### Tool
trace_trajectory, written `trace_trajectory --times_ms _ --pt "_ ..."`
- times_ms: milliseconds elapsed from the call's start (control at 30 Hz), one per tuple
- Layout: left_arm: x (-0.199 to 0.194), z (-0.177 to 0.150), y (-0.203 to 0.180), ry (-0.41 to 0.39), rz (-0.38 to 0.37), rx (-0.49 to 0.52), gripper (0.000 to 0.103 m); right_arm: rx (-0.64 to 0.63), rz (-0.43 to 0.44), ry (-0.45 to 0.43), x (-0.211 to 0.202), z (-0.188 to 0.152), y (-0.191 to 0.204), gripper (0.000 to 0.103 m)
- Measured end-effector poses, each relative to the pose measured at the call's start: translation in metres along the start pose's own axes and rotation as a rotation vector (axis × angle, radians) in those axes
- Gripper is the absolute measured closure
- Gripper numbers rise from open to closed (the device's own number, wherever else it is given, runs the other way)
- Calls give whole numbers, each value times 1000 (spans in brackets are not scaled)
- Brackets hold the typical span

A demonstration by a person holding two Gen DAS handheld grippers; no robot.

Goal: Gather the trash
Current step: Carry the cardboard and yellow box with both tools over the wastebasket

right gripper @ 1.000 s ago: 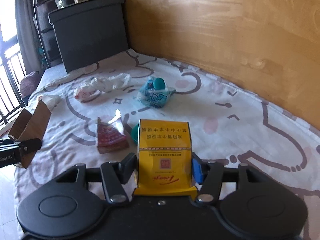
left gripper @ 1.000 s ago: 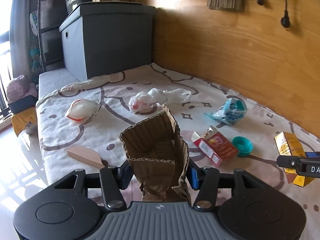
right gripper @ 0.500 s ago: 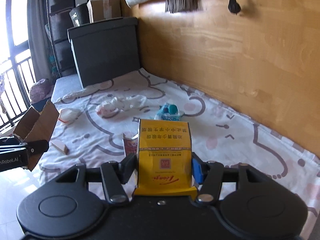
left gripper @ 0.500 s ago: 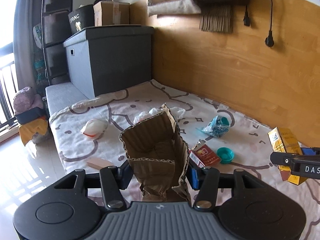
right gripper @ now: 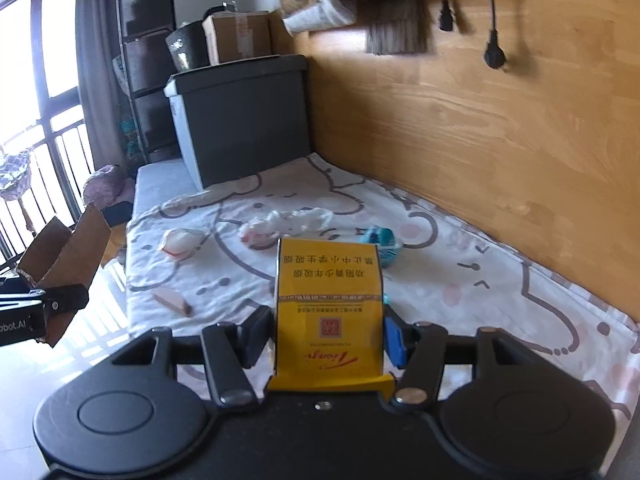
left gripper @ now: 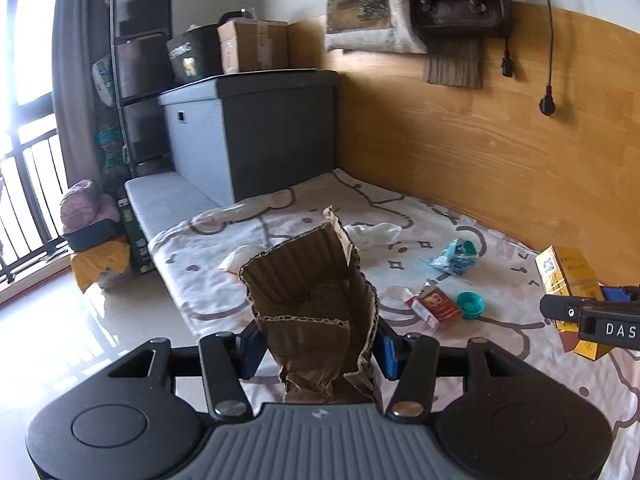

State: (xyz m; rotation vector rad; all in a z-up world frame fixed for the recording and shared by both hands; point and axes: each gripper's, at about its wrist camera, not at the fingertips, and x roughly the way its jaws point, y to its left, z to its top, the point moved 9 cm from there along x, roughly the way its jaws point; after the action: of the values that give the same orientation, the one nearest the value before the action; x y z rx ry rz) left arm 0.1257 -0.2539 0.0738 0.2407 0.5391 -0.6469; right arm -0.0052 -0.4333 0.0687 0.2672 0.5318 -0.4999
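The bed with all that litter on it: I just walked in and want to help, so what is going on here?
A person is clearing trash off the bed with two handheld tongs. The left tongs are clamped on a torn cardboard piece, the right tongs on a yellow carton; both are held above the bed. On the sheet lie a red packet, a teal cap, a blue wrapper, a crumpled plastic bag and a wooden piece.

"DAS" on right hand-held gripper (left gripper: pixel 592 322), perhaps "SPRING" on black tub (left gripper: pixel 194 58)
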Motion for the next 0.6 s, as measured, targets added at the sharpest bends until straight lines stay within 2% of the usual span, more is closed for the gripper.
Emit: trace_trajectory --times_ms 267,600 --pt "-23 -14 45 16 52 -59 48 -45 47 4 -8 4 44 44" --pt "-34 -51 116 49 135 -173 48 -115 149 34 7 -11 118 44"
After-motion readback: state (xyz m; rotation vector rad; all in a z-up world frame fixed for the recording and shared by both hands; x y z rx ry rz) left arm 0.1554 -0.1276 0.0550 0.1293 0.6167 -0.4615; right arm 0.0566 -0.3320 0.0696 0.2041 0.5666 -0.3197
